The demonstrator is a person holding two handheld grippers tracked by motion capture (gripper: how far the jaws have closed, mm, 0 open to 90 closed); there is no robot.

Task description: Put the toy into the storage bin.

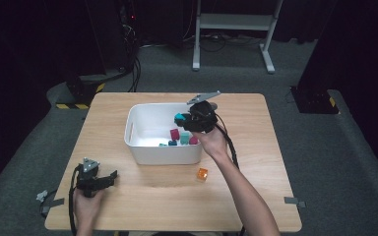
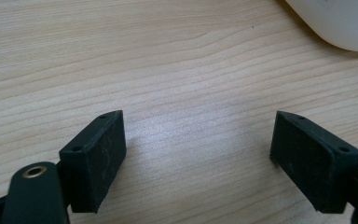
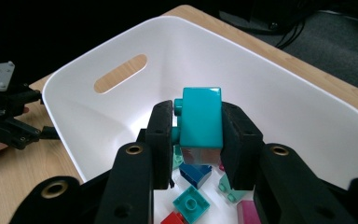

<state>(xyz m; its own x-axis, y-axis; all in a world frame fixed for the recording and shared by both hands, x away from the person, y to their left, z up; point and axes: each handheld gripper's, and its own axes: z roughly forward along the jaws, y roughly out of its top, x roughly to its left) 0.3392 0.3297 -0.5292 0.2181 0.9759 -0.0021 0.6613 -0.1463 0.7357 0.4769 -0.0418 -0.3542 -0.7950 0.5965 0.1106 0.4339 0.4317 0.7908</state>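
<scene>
While the right claw hangs over the white plastic bin with handle slots, its two black jaws are clamped on a glossy teal plastic building brick, gripping it by its two long sides so that the brick stands upright above the bin's inside. In the high view that same teal brick shows at the claw's tip over the right part of the bin. Below it, on the bin floor, lie loose bricks: a dark blue one, a light turquoise studded one, a red one and a magenta one. A small orange translucent block sits on the pale wooden counter just in front of the bin's near right corner. The left claw rests low at the counter's near left, well apart from the bin, its jaws spread wide with only bare wood between them.
</scene>
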